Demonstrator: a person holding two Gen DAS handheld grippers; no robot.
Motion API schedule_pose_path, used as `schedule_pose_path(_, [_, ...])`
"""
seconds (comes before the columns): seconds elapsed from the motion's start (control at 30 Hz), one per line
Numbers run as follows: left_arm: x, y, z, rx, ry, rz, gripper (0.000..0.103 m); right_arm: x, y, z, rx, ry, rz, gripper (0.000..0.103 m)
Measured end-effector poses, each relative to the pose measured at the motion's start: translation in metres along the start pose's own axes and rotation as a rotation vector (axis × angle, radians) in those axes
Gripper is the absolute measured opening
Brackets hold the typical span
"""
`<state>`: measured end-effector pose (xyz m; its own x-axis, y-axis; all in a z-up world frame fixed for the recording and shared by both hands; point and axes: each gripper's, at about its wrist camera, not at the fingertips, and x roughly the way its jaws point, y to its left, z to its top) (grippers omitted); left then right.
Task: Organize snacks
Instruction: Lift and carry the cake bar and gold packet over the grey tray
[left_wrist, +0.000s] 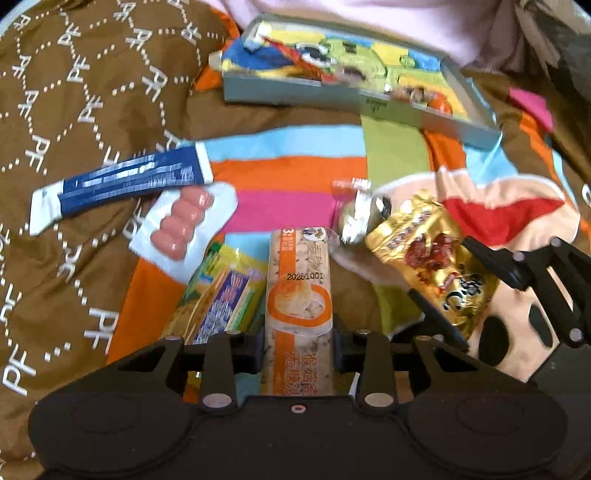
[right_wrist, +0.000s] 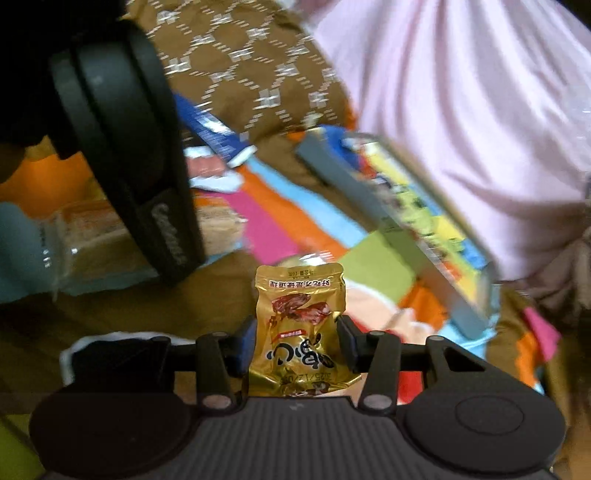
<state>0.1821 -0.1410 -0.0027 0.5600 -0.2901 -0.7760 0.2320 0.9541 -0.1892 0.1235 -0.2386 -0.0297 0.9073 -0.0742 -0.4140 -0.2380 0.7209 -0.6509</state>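
Observation:
My left gripper (left_wrist: 298, 347) is shut on a long orange-and-beige biscuit pack (left_wrist: 299, 295) that points forward above the colourful blanket. My right gripper (right_wrist: 299, 345) is shut on a small gold snack pouch (right_wrist: 301, 325); the same pouch (left_wrist: 432, 258) and the right gripper's fingers (left_wrist: 524, 273) show at the right of the left wrist view. A shallow grey box (left_wrist: 317, 92) with a cartoon-printed bottom lies ahead, also in the right wrist view (right_wrist: 369, 199).
On the blanket lie a blue-and-white stick pack (left_wrist: 118, 184), a clear sausage pack (left_wrist: 184, 225), a yellow-green packet (left_wrist: 221, 299) and a silver-wrapped sweet (left_wrist: 356, 218). The left gripper's body (right_wrist: 122, 140) fills the upper left of the right wrist view. Pink cloth (right_wrist: 461, 110) lies behind the box.

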Motion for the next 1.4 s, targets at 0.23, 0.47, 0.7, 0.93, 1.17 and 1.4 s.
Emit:
schedule_pose_path(0.23, [-0.007,-0.006,0.029,-0.033,-0.147,0.039,0.035,0.000,-0.033,0.000,0.138,-0.115,-0.148,0.051])
schedule_pose_path(0.47, [-0.010,-0.001,0.080,-0.082,-0.255,0.090,0.035,0.004,-0.053,0.001,0.220,-0.254,-0.276,0.051])
schedule_pose_path(0.7, [-0.001,-0.011,0.137,-0.064,-0.328,0.116,0.035,0.031,-0.097,0.022,0.349,-0.381,-0.388,0.052])
schedule_pose_path(0.93, [0.030,-0.028,0.178,-0.061,-0.359,0.088,0.035,0.077,-0.140,0.026,0.483,-0.398,-0.418,0.052])
schedule_pose_path(1.17, [0.068,-0.066,0.202,-0.008,-0.372,0.044,0.035,0.108,-0.172,0.009,0.603,-0.350,-0.441,0.052])
schedule_pose_path(1.4, [0.097,-0.095,0.205,0.047,-0.342,0.027,0.035,0.127,-0.184,-0.006,0.662,-0.256,-0.391,0.053])
